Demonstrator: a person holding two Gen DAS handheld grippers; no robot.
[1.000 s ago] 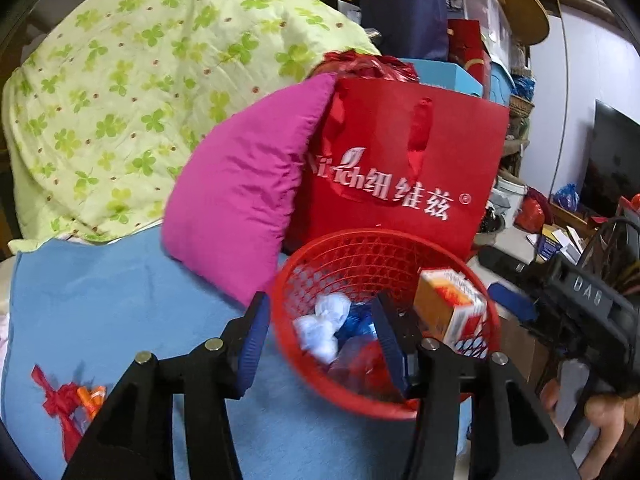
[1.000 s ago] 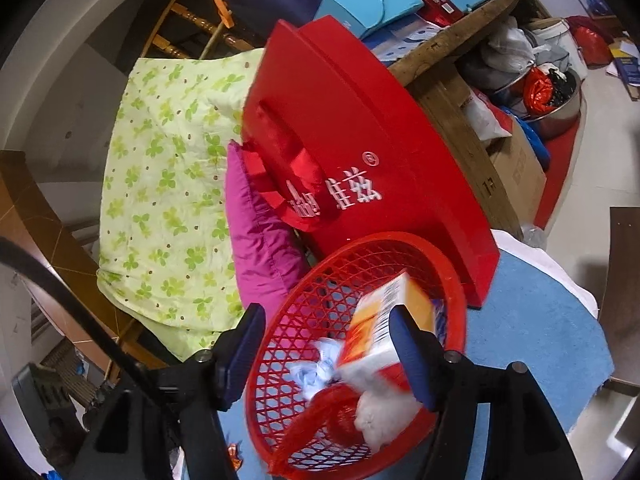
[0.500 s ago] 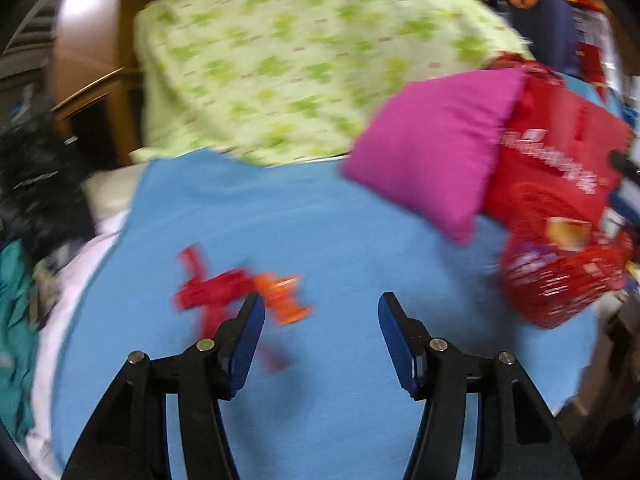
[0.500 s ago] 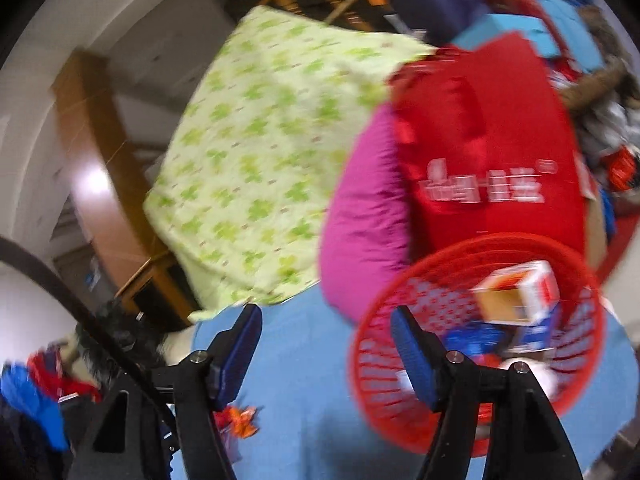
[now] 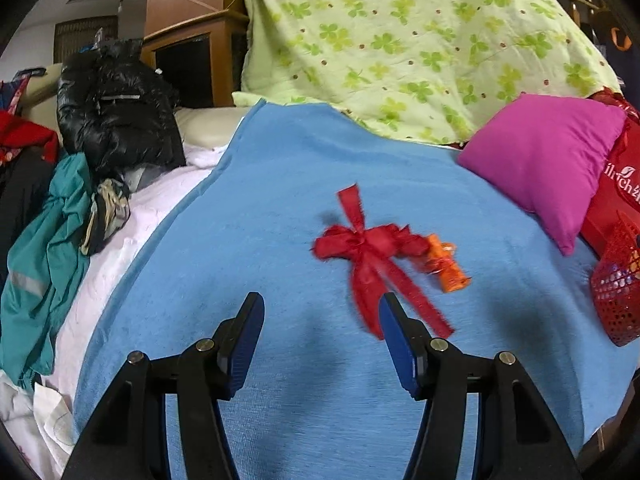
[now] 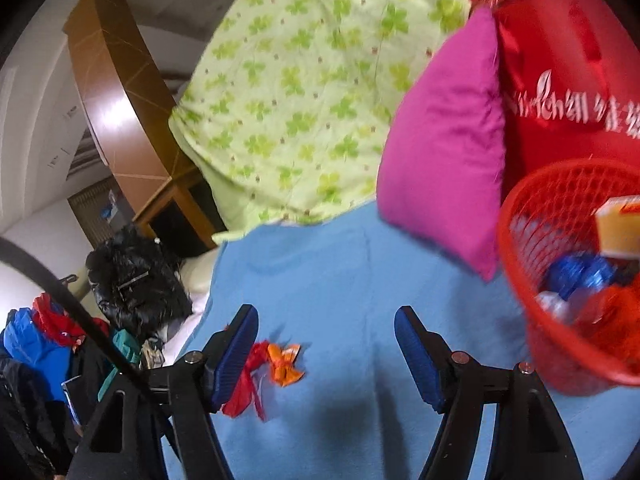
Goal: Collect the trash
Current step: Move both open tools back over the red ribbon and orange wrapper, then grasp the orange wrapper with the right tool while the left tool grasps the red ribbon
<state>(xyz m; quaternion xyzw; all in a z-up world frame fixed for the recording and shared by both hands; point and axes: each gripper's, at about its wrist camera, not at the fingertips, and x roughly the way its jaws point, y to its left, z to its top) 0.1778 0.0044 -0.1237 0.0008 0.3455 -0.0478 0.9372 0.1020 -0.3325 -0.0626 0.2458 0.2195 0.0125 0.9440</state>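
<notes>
Your left gripper [image 5: 322, 328] points forward and a bit down over the blue blanket [image 5: 280, 200], low above it. Its jaws are spread wide, w/ nothing between them; only bare blanket shows in the gap. The red ribbon bow [image 5: 368, 244] lies on the blanket just ahead and to the right of the gap. One ribbon tail runs down to the tip of the right finger [image 5: 394, 328]; if it touches the pad or passes behind it, I cannot tell. The orange wrapper [image 5: 446, 268] lies touching the bow on its right side.

Your right gripper [image 6: 326, 344] is higher and tilted, so the scene looks rotated in the right wrist view. Its jaws are also released wide and hold nothing. In this view the red ribbon bow [image 6: 250, 376] is partly behind the left finger [image 6: 234, 352], and the orange wrapper [image 6: 285, 364] lies just inside the gap near that finger, not gripped.

The red basket [image 6: 516, 248] is at the right side, near the pink cushion [image 6: 444, 160], w/ a box [image 6: 618, 228], blue crumpled foil [image 6: 576, 274] and other trash inside. In the left wrist view only an edge of the red basket [image 5: 616, 296] shows, well apart from the bow. Behind it stands a red bag [image 6: 568, 80].
</notes>
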